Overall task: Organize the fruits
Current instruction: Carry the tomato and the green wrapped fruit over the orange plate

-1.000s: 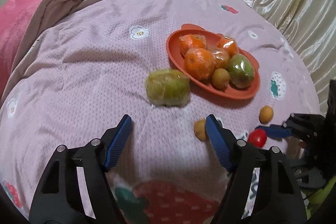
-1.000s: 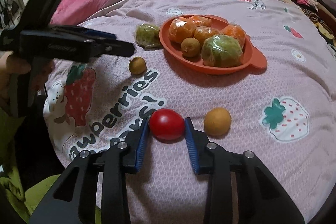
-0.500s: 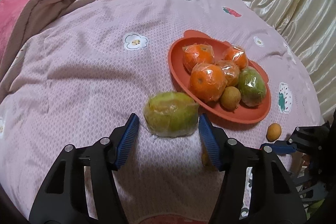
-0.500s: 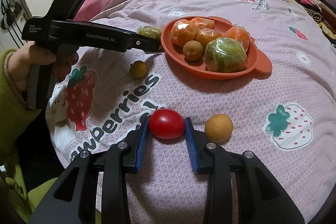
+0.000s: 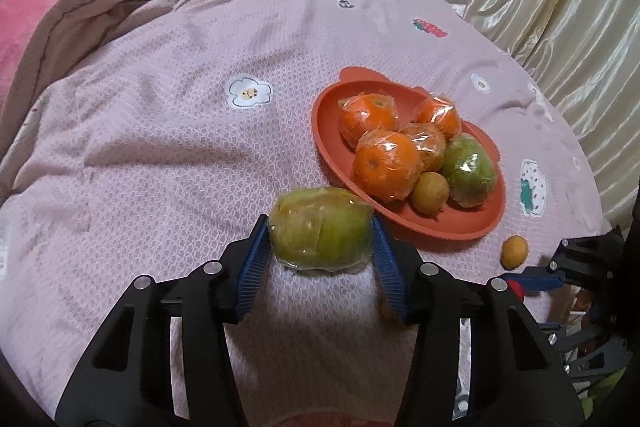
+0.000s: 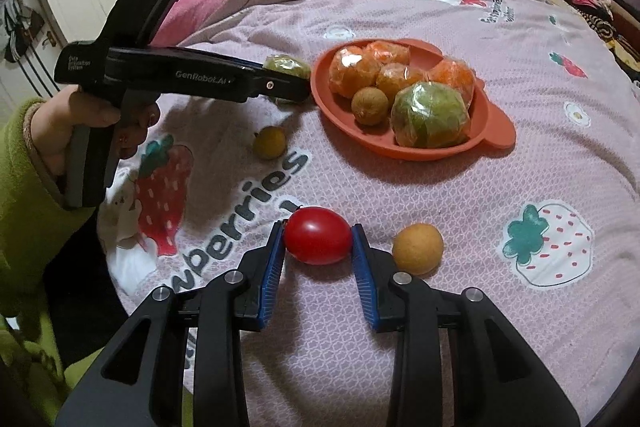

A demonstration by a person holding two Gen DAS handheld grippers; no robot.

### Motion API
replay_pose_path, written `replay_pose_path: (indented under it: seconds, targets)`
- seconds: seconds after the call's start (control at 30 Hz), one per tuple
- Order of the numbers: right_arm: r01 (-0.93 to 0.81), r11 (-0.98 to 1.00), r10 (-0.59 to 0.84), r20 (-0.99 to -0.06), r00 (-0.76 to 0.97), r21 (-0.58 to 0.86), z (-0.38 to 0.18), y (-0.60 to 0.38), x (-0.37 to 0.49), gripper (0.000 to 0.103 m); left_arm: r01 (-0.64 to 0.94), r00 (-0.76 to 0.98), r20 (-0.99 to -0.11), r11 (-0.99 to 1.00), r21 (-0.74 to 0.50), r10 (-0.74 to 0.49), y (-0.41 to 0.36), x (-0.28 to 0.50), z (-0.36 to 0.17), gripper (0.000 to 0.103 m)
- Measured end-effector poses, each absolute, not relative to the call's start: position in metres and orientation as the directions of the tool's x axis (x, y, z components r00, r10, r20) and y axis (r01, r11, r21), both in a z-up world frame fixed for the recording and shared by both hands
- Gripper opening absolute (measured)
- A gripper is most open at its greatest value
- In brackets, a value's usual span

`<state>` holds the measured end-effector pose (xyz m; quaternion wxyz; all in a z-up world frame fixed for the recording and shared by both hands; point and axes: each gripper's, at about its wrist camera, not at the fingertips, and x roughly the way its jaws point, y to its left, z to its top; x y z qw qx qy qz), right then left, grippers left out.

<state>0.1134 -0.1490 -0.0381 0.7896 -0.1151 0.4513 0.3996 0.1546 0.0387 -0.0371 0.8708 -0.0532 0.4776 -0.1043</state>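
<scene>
Left wrist: fingers [image 5: 321, 241] clamp wrapped green fruit [image 5: 320, 229]; right fingers [image 6: 318, 241] level, pinching tomato [image 6: 318, 235].

Left tool [image 5: 321, 227] has its two blue pads pressed flat on either side of the wrapped green fruit [image 5: 320, 229], fingers pointing forward and a bit down toward the bed. From the right wrist view you can see that tool side-on, roughly level, with the person's left hand [image 6: 86, 123] wrapped round the grip and trigger, green sleeve up to the wrist. Right tool [image 6: 318, 237] sits low with both pads touching the sides of the red tomato [image 6: 318, 235], fingers angled forward and spread only as wide as the tomato.
</scene>
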Motion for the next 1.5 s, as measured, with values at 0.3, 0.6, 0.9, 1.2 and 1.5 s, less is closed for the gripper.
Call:
replay_pose_path:
  seconds: [0.3,0.6,0.9,1.2,1.5]
  targets:
    - [-0.736,0.657,0.558,-0.762,0.329,0.164,-0.008,-0.152,0.127,0.032,0.147,0.556,-0.796,0.971,-0.19,-0.24,0.037,0.144,-0.011,0.042]
    - [-0.715,0.686,0.559,-0.727,0.399,0.135,0.016,-0.163,0.159,0.032,0.189,0.569,-0.78,0.964,-0.185,-0.261,0.02,0.148,0.009,0.042]
    - [-0.705,0.701,0.537,-0.729,0.424,0.108,0.021,-0.171,0.188,0.032,0.234,0.532,-0.798,0.955,-0.184,-0.284,-0.005,0.152,-0.001,0.042]
    - [-0.701,0.702,0.544,-0.731,0.412,0.127,0.018,-0.167,0.209,0.032,0.261,0.505,-0.813,0.949,-0.176,-0.289,-0.023,0.158,-0.01,0.042]
    - [-0.703,0.698,0.54,-0.747,0.387,0.14,0.01,-0.162,0.221,0.032,0.269,0.489,-0.823,0.947,-0.173,-0.289,-0.027,0.16,-0.017,0.043]
